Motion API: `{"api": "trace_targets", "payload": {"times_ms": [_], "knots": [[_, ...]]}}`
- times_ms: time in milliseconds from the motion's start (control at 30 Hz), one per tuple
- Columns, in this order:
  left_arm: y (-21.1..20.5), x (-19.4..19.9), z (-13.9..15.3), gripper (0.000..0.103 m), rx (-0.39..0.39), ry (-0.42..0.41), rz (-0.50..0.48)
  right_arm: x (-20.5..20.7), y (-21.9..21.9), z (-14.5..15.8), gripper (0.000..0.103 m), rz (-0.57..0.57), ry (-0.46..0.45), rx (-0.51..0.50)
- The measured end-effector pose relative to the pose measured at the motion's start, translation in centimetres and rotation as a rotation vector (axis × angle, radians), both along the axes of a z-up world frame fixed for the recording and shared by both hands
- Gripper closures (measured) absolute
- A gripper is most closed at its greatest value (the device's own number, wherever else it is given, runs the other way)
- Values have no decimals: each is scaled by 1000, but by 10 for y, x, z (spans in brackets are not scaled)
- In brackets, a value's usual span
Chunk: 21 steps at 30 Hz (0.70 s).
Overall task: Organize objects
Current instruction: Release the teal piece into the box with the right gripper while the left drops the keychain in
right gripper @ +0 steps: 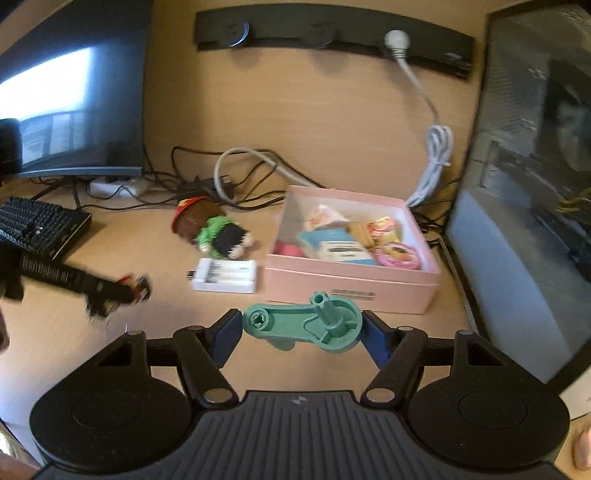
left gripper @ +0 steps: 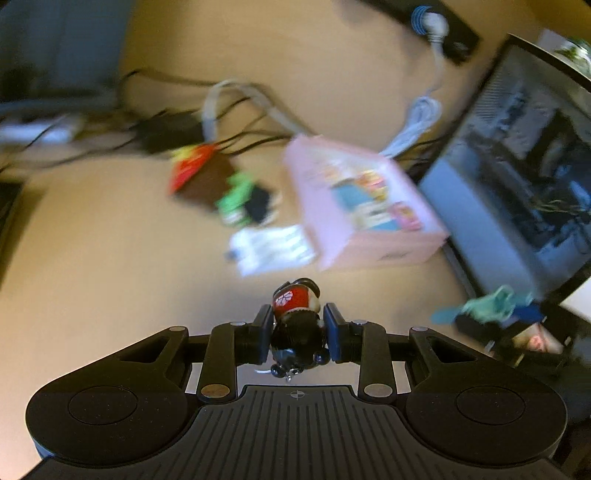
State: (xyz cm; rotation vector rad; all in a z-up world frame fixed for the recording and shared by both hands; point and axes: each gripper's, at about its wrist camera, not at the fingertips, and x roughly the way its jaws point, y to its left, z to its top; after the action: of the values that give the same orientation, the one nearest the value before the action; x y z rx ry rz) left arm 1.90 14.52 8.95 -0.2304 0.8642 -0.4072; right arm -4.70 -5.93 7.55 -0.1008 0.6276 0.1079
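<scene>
My left gripper (left gripper: 298,332) is shut on a small red and black figurine (left gripper: 295,317) and holds it above the desk, short of the pink box (left gripper: 369,254). The left view is blurred by motion. My right gripper (right gripper: 301,328) is shut on a green plastic crank part (right gripper: 303,325) just in front of the pink box (right gripper: 351,284), which is open and holds several small packets and toys. The left gripper also shows blurred at the left of the right wrist view (right gripper: 122,290). A white battery charger (right gripper: 225,275) and a green and black plush toy (right gripper: 221,238) lie left of the box.
A monitor (right gripper: 524,206) stands close on the right of the box and another (right gripper: 70,92) at the back left. A black keyboard (right gripper: 33,225) lies at the left. Tangled cables (right gripper: 240,173) and a white power strip (right gripper: 118,186) run behind the toys. A black rail (right gripper: 332,29) is on the wall.
</scene>
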Motion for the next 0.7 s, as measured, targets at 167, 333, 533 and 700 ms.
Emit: {"api": "trace_targets", "payload": {"times_ms": [167,333,533,700], "knots": [[-60,48,43,70,17,-139,-40,-7,-33,-7,33,-29,-27,41],[-108,113,70,69,-20,-268,23,-11,-58,-11,33,-59,-54,78],[-114,145,63,72,-63,-237,195,-9,-83,-17,33,-75,-50,89],[-94,110,38,72,-40,-131,172,10,-95,-25,33,-30,-12,92]]}}
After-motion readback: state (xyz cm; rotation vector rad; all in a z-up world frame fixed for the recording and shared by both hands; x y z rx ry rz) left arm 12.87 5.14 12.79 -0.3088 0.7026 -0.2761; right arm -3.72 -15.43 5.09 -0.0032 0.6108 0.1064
